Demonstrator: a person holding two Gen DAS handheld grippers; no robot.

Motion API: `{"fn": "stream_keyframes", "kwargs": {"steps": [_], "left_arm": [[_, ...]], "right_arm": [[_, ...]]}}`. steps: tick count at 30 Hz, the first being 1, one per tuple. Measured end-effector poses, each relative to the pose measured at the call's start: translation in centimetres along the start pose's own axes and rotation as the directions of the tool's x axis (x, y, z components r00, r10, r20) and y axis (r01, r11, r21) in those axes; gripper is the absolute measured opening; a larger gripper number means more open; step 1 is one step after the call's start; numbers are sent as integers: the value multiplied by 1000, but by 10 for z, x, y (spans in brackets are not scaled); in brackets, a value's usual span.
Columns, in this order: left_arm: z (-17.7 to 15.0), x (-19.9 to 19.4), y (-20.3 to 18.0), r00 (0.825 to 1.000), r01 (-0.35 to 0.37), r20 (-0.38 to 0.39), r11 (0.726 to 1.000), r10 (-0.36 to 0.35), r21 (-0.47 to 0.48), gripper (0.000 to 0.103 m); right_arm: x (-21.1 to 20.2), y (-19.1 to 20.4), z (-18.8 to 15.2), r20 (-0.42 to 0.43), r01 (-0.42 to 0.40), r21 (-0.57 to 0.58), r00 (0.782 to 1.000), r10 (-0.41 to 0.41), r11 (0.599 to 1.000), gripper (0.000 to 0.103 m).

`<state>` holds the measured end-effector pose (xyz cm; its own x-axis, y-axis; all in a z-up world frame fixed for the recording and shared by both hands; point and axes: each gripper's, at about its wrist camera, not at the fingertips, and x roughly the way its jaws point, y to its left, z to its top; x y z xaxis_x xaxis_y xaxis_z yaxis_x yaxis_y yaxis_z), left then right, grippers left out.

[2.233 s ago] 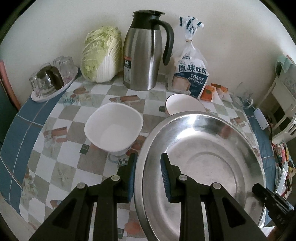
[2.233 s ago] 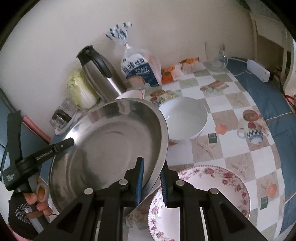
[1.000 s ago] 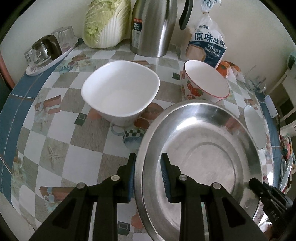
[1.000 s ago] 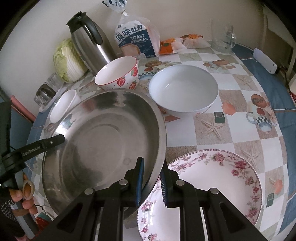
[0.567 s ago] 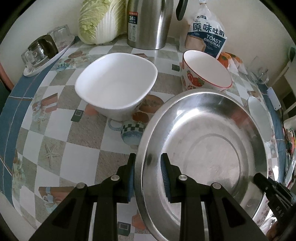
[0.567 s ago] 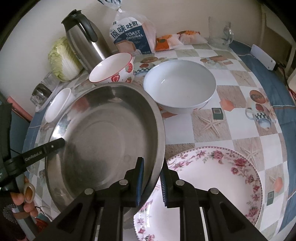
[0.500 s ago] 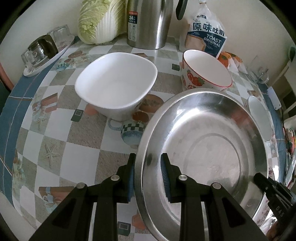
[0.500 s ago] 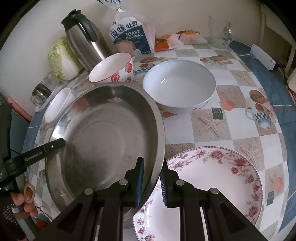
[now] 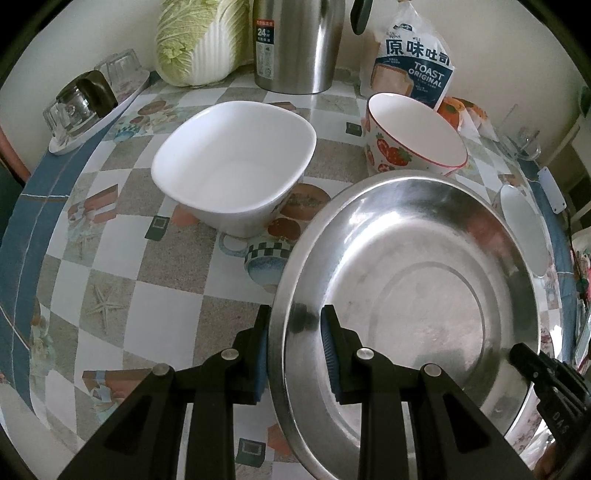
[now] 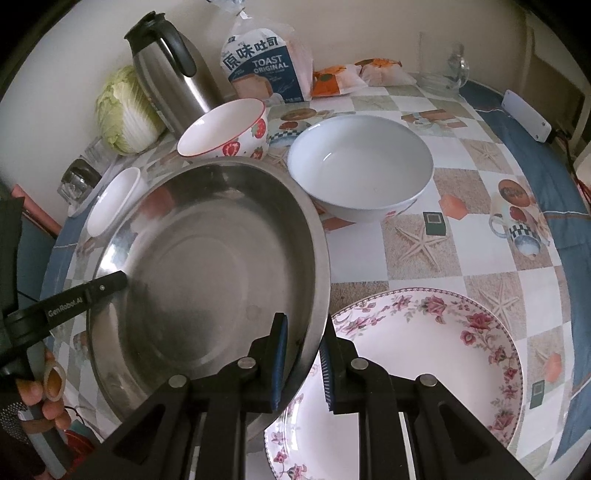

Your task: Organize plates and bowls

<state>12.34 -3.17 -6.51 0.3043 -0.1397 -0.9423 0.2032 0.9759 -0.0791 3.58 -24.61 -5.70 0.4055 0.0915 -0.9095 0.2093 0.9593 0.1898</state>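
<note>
Steel basin [image 9: 424, 280] (gripper-held both sides), white bowl [image 9: 232, 173] empty

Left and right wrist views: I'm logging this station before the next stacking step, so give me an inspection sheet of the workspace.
Surface: table under a checkered printed cloth with a blue border.
Job's things: steel basin held at both rims, its edge over the floral plate; white square bowl, strawberry bowl and round white bowl stand empty.
Clutter: cabbage, thermos, toast bag, upturned glasses on a tray.
Grippers: left gripper and right gripper each clamp the basin's rim between their fingers.
Cables: dark cord at the table's right edge.
Surroundings: plain wall.
</note>
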Motion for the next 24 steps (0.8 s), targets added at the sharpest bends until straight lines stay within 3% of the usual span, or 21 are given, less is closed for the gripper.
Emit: {"fn": "stream_keyframes", "kwargs": {"steps": [11,15,19,21,24], "left_arm": [[1,-6,4,1000,-19,13,1000,20,-12,29],[2,-11,5,999,-25,26,1000,25,-20,40],[6,-17,5,999,-28,42,999,29,-27,45],[6,-19,5,998,-32,49,999,33,-25,56],[7,-21,3,997,-45,56,999,46,-17,60]], "right_arm": [[-6,-2,1,17,5,10,1000,-6,1000,18],[-9,-3,2,28,14,10,1000,-14,1000,18],[-15,-6,3,49,26,27,998,-27,999,18],[-20,-8,5,71,26,34,997,-29,999,18],[-27,-7,7,105,28,30,994,-31,999,19]]}}
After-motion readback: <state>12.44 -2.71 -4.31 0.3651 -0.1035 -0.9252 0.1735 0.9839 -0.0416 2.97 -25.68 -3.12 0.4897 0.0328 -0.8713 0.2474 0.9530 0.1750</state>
